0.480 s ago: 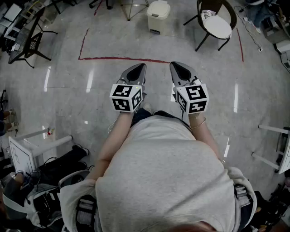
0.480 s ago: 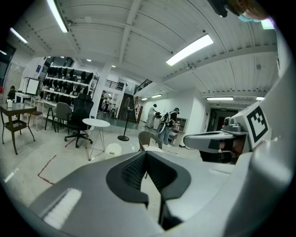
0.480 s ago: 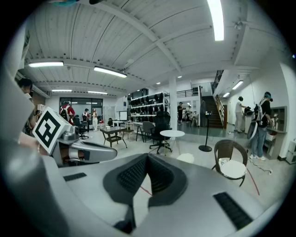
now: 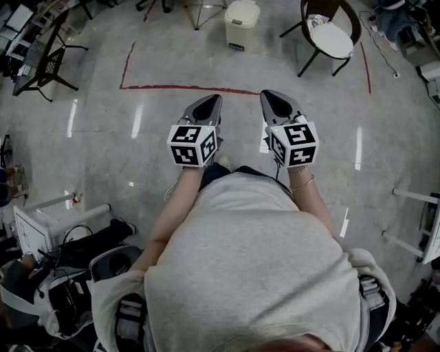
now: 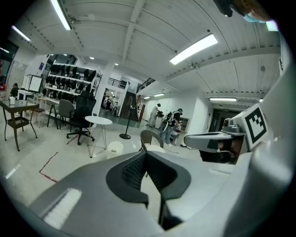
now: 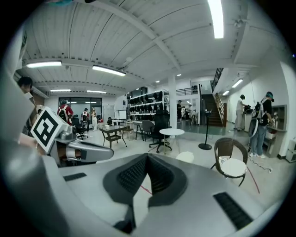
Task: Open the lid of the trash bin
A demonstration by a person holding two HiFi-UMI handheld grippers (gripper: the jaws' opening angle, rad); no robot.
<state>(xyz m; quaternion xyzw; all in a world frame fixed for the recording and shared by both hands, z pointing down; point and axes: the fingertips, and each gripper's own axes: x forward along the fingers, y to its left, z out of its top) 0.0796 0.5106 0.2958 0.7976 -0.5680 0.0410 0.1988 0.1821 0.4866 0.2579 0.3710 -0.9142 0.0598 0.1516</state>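
The person is only at the approach: left gripper (image 4: 214,100) and right gripper (image 4: 267,95) are clenched on nothing, and the trash bin (image 4: 242,22), lid (image 4: 243,9) down, stands well off at twelve o'clock, so walking up comes next.

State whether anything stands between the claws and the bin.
Nothing visible does. Between the left claw, the right claw and the bin lies bare floor, crossed only by a flat red line. The chair stands off to the bin's right.
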